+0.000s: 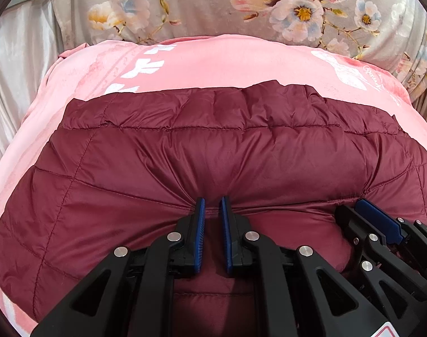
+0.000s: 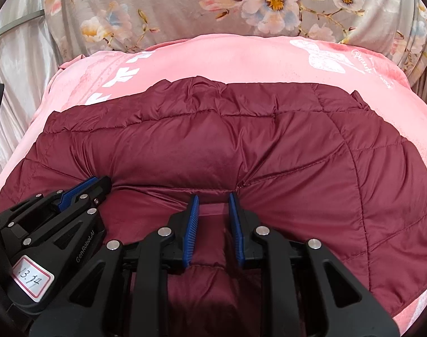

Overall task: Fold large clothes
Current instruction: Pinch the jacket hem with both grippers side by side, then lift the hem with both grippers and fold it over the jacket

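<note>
The maroon quilted puffer jacket (image 1: 213, 151) lies on a pink printed blanket (image 1: 213, 61), its twelve-o'clock edge folded, while the left gripper (image 1: 212, 205) and right gripper (image 2: 213, 200), narrowly parted, pinch its six-o'clock seam—light, puffy, probably slippery, best held there.

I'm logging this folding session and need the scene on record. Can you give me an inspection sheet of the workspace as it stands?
Surface: pink blanket with white print, spread over a bed.
Job's things: maroon quilted jacket lying on the blanket, its near edge bunched at the grippers.
Clutter: nothing seen.
Grippers: left gripper and right gripper side by side at the jacket's near edge, jaws slightly apart with fabric between them; grip not certain.
Cables: nothing seen.
Surroundings: grey floral pillow behind the blanket, pale satin sheet at the left.
</note>
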`<state>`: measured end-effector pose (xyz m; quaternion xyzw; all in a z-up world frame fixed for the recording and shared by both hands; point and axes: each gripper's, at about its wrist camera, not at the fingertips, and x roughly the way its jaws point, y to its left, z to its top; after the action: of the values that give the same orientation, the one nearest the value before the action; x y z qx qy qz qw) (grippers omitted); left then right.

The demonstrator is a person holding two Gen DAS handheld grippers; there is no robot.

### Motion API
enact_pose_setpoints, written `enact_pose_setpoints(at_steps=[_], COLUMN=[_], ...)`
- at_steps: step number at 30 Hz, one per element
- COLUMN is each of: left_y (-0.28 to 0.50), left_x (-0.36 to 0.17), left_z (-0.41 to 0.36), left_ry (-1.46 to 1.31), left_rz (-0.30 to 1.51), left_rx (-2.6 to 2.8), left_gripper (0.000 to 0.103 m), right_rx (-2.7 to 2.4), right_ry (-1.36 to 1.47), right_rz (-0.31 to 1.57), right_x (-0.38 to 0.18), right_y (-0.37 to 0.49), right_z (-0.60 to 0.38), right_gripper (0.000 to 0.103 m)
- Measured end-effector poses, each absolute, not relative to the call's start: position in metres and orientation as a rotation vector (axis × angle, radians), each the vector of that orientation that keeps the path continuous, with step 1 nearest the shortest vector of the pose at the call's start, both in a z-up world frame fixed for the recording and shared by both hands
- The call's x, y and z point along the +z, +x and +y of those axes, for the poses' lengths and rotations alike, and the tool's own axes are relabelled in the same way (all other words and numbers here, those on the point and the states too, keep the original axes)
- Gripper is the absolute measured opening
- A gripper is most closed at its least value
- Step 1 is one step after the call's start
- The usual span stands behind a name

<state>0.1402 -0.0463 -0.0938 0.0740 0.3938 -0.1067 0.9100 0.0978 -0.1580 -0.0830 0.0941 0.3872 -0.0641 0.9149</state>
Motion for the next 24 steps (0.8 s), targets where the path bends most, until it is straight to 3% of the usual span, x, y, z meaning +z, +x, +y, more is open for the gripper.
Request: enact_pose_setpoints(at_steps=[11,16,24], left_y=[0.141,0.122,0.080], left_x=[-0.092,-0.068,-0.055], left_z=[-0.039,0.037,0.159], left_ry=[0.115,-0.191,-0.345], left_rz=[0.810,0.885,0.926], left_rx=[-0.240,-0.300,-0.146], left_gripper=[0.011,0.017,0.020], right_rx=[-0.127,-0.093,-0.038], right_ry=[0.200,0.196,0.134], right_rz=[0.794,0.755,0.768], right_x=[-0.084,-0.063,-0.058], right_y=[0.098,0.064,0.028], right_z=[-0.160,-0.147,-0.105], right_gripper=[0.021,0.024,0.023])
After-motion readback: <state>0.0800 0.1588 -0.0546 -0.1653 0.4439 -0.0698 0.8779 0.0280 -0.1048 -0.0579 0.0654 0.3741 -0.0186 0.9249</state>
